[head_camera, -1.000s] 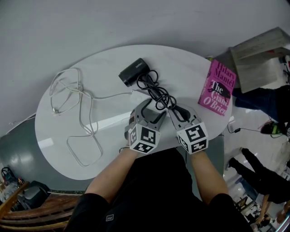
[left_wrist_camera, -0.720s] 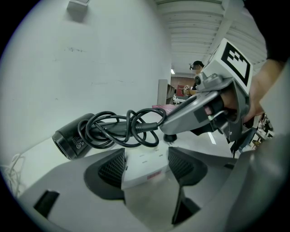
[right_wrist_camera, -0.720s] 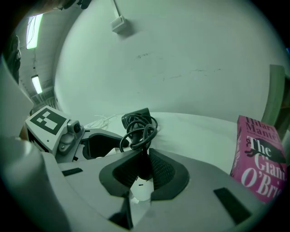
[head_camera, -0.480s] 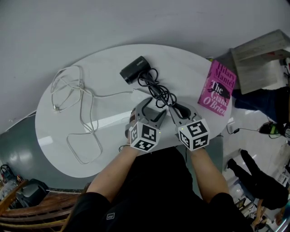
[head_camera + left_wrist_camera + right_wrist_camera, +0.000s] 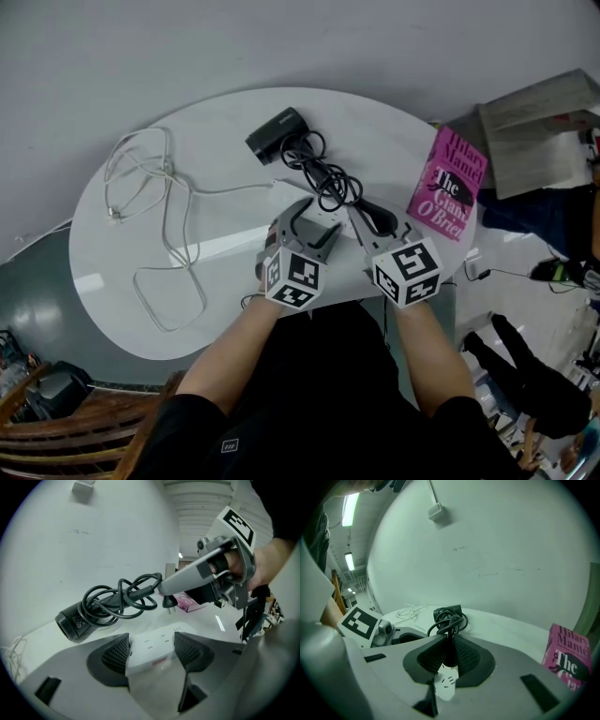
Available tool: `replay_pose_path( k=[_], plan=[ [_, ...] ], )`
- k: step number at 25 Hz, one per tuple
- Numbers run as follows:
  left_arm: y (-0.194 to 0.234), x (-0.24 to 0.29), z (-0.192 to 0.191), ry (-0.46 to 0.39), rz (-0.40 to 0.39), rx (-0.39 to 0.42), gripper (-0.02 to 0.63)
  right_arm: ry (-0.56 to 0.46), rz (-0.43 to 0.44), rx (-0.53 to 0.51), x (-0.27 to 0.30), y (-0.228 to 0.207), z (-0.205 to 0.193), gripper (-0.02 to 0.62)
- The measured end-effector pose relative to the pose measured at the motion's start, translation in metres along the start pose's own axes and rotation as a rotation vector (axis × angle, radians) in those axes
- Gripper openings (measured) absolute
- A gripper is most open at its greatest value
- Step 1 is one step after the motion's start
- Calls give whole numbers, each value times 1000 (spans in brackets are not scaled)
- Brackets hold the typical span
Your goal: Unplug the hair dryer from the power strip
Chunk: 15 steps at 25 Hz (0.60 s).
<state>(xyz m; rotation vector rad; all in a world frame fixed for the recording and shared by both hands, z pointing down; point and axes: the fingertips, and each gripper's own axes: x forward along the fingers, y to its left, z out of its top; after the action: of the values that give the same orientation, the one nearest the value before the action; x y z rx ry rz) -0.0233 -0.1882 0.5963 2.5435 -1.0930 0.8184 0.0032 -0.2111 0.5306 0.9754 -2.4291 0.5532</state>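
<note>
A black hair dryer [image 5: 277, 134] lies at the back of the white round table [image 5: 225, 291], its black cord [image 5: 323, 180] coiled in front of it. My left gripper [image 5: 306, 214] is shut on the white power strip [image 5: 152, 649], one pad on each side of it. Just right of it, my right gripper [image 5: 364, 223] is shut on the dryer's plug [image 5: 169, 603]. The plug's prongs show bare in the air above the strip, out of its sockets. In the right gripper view the strip [image 5: 444, 685] lies just below the shut jaws [image 5: 449, 656], with the dryer [image 5: 449, 612] beyond.
A long white cable [image 5: 159, 216] loops over the table's left half. A pink book [image 5: 448, 183] lies at the right edge. Off the table to the right stand a cardboard box [image 5: 539, 122] and floor clutter. My body is close to the near edge.
My right gripper has drawn back a little toward me and to the right with the plug. The left gripper stays on the power strip.
</note>
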Motion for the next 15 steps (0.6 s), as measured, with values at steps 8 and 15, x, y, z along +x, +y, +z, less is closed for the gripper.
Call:
replay_pose_path(
  k=[8,15],
  plan=[
    [1,0,-1,-8,1,-13,293,13,47,-7,-8,13,9,58],
    [2,-11,3,-11,-74,-51,307,31,58,49,-19,17,1,58]
  ],
)
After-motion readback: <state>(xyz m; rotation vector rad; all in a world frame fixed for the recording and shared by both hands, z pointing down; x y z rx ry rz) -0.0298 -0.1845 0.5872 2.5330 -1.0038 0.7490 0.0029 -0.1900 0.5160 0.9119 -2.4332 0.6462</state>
